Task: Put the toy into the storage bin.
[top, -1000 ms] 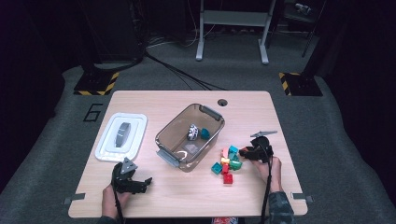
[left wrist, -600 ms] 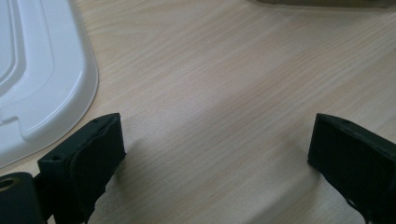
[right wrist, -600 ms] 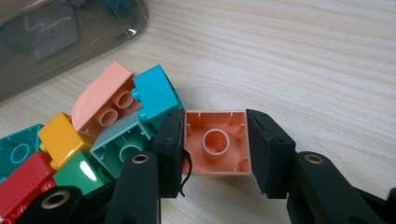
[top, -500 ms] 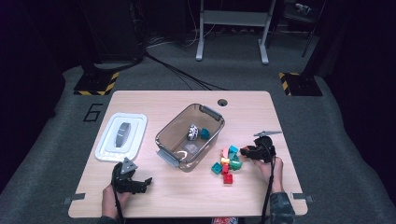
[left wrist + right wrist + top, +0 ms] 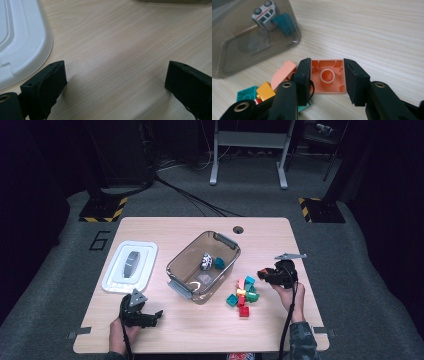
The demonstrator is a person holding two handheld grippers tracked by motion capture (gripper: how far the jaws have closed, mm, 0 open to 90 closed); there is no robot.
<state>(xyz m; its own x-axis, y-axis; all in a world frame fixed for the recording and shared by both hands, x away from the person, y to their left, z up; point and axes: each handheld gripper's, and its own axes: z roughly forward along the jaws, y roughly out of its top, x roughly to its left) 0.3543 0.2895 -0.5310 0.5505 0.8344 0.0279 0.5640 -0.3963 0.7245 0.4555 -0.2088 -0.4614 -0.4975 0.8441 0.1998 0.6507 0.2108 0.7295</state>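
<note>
A wooden table is seen from above, with a person's two forearms entering from its near edge, each hand holding a two-jaw gripper.

The right gripper is clenched on an orange brick, which is gripped by its two side walls with its hollow underside and round inner tube turned toward the camera. In the high view the right gripper is held toward the right edge of the table, just beside a small heap of loose bricks in teal, red, yellow and pale orange.

A clear brown tub is set near the middle of the table, at an angle to the edges. Inside it, a white toy car is lying against a teal brick; the same two pieces are seen through the tub wall in the right gripper view.

A white lid with a grey handle is laid flat toward the left edge, apart from the tub.

The left gripper is rested near the near-left corner. In its own view, the jaws are spread wide over bare wood with nothing between them, the rounded corner of the white lid lying just beside one jaw.
</note>
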